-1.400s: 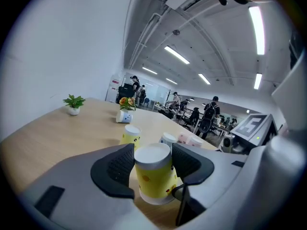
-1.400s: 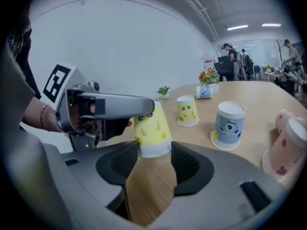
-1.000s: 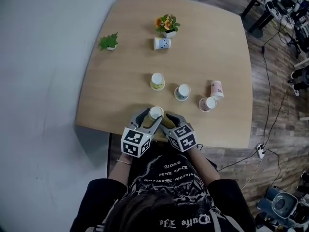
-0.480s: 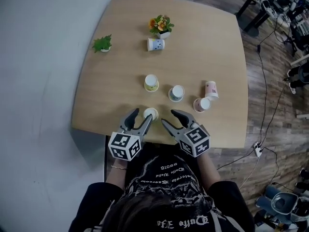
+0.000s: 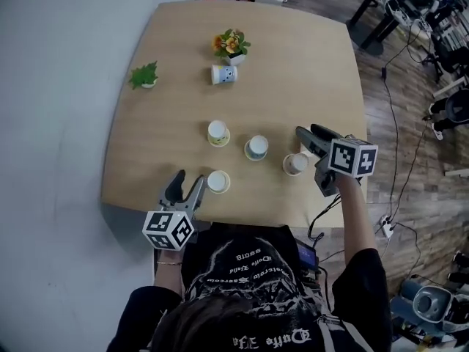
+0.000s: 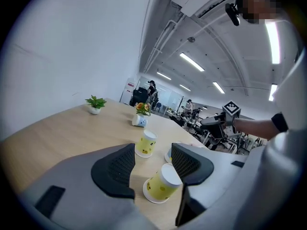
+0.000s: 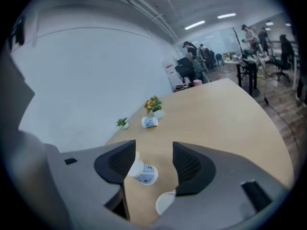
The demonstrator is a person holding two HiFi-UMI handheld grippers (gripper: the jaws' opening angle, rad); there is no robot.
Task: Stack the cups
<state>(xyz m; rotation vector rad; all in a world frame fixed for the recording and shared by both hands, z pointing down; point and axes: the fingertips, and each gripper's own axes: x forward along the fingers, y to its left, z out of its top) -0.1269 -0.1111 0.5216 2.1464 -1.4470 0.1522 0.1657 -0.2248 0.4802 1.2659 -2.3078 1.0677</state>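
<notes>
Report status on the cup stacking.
Left gripper open beside near yellow cup, not gripping. Right gripper empty, jaws just opening, by pink cup. No stack visible; nothing in the way.

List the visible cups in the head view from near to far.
near yellow cup, pink cup, blue cup, far yellow cup, cup on its side

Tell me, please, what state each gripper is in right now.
Left gripper: open, holding nothing; the yellow cup stands free beside its fingers.
Right gripper: open, fingers have just been opening, nothing held between them.
</notes>
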